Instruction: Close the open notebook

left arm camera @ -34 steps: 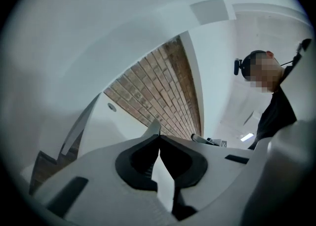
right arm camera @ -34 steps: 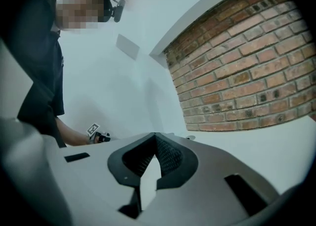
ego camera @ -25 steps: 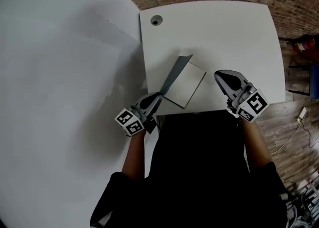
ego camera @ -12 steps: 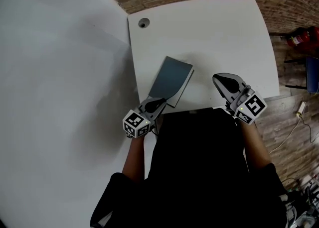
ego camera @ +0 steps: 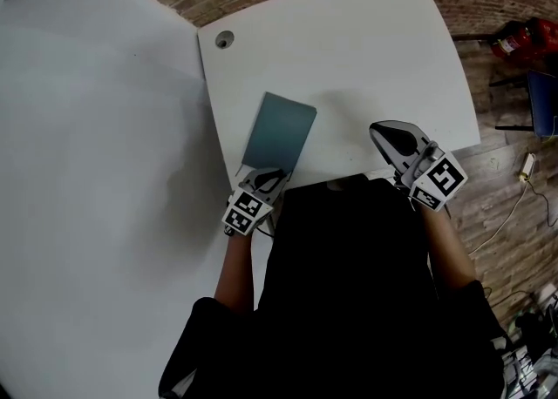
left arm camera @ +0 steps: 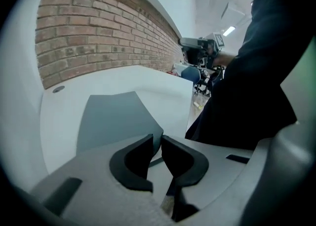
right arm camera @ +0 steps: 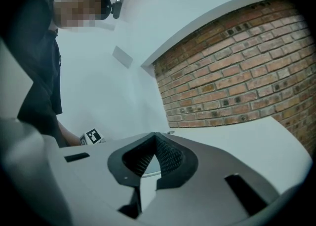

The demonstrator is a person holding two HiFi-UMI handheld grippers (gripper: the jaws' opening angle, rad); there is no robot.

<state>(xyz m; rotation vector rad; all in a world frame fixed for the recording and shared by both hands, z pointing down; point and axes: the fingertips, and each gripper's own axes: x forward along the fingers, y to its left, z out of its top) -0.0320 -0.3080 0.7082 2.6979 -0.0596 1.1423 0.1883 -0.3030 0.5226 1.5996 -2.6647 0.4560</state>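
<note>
While the notebook (ego camera: 281,130) lies shut and flat on the table (ego camera: 375,49), close to its left edge, your left claw (ego camera: 268,177) points down at the book's near corner. Its jaws have just been opening and now stand a narrow slit apart. In your left gripper view the blue-grey cover (left arm camera: 111,119) runs right up to the tips of that claw (left arm camera: 157,138), with the rounded corner at the slit. The pads do not clamp it, and whether the tips touch it cannot be told.

Your right claw (ego camera: 384,134) hangs well to the right of the notebook, over the table's near edge. In your right gripper view its tips (right arm camera: 155,138) are together with nothing between them.

Your left cube (ego camera: 247,212) and right cube (ego camera: 443,179) carry black-and-white square markers.
</note>
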